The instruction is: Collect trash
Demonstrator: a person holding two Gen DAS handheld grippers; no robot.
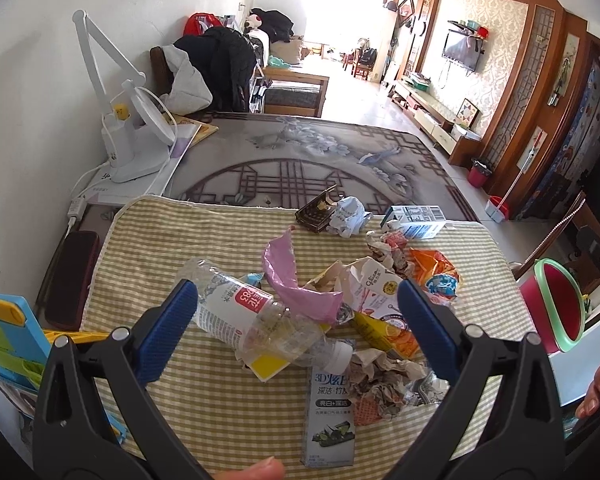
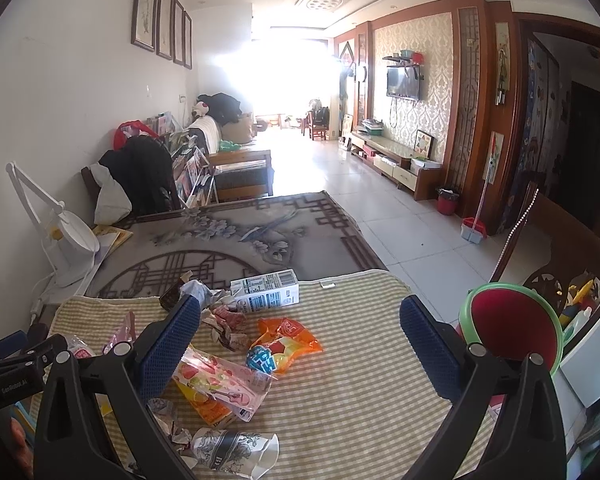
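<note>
Trash lies piled on a green checked mat point(image 1: 148, 248). A crushed clear plastic bottle point(image 1: 240, 312) with a red label lies between the fingers of my open left gripper point(image 1: 296, 332). Beside it lie a pink wrapper point(image 1: 288, 276), a toothpaste box point(image 1: 330, 412) and crumpled paper point(image 1: 384, 380). My right gripper point(image 2: 300, 344) is open and empty above an orange snack bag point(image 2: 288, 344) and a pink fruit-print wrapper point(image 2: 228, 380). A milk carton point(image 2: 268, 292) lies at the mat's far edge. A red bin with a green rim point(image 2: 512, 328) stands at the right of the table.
A white desk lamp point(image 1: 132, 140) stands at the left by the wall. A dark case point(image 1: 72, 280) and a blue and yellow holder point(image 1: 4, 340) lie left of the mat. A patterned grey cloth point(image 1: 300, 160) covers the table beyond. A wooden chair point(image 2: 560, 248) stands behind the bin.
</note>
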